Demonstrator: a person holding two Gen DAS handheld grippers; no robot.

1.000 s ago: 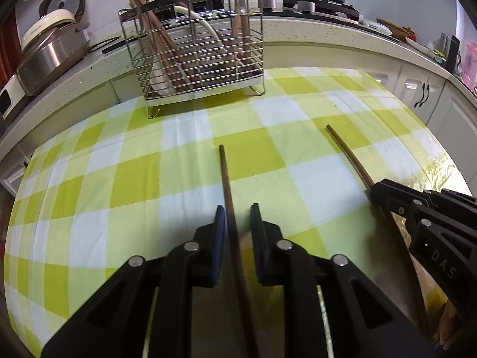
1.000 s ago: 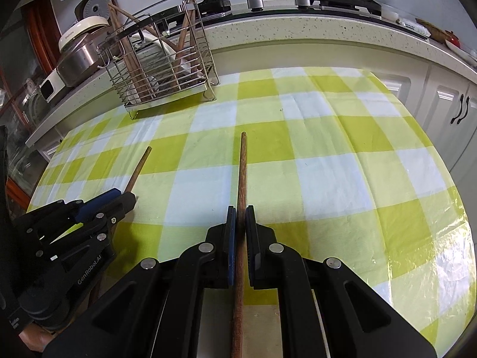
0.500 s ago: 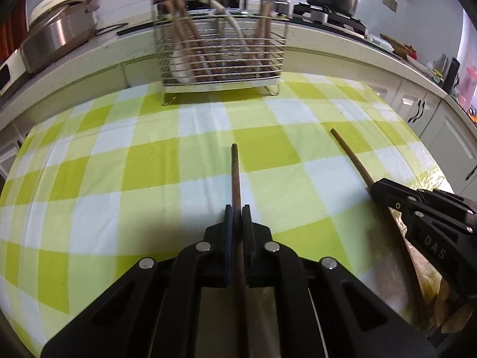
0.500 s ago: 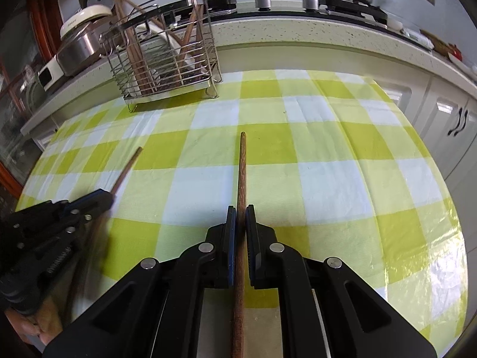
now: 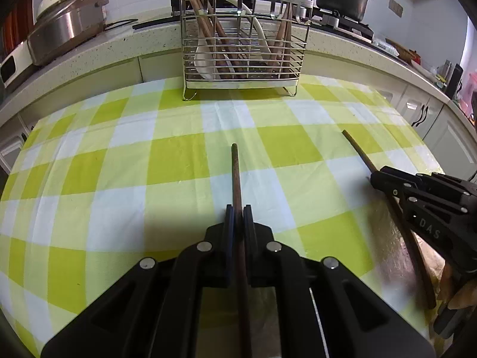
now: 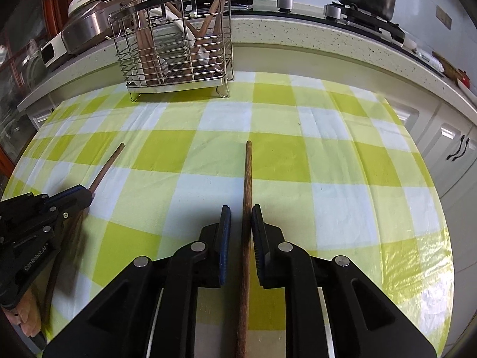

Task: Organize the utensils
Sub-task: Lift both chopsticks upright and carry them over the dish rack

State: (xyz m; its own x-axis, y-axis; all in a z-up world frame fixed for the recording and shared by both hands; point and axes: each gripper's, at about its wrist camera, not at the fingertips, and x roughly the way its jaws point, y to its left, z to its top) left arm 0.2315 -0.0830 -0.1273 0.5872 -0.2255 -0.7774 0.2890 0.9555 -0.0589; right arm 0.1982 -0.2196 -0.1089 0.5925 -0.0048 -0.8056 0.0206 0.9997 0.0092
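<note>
Covering the table, a checked cloth (image 5: 179,161) (green-white) meets the speckled counter (image 6: 298,38).

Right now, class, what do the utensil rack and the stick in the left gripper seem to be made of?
Utensil rack: looks like polished steel wire, judging by its thin, shiny silver bars. Stick clamped in the left gripper: probably wood, brown, matte, with faint grain, though bamboo cannot be ruled out.

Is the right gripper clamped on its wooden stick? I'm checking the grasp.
No: the right gripper stands open, gaps showing between its blue pads and the wooden stick.
</note>
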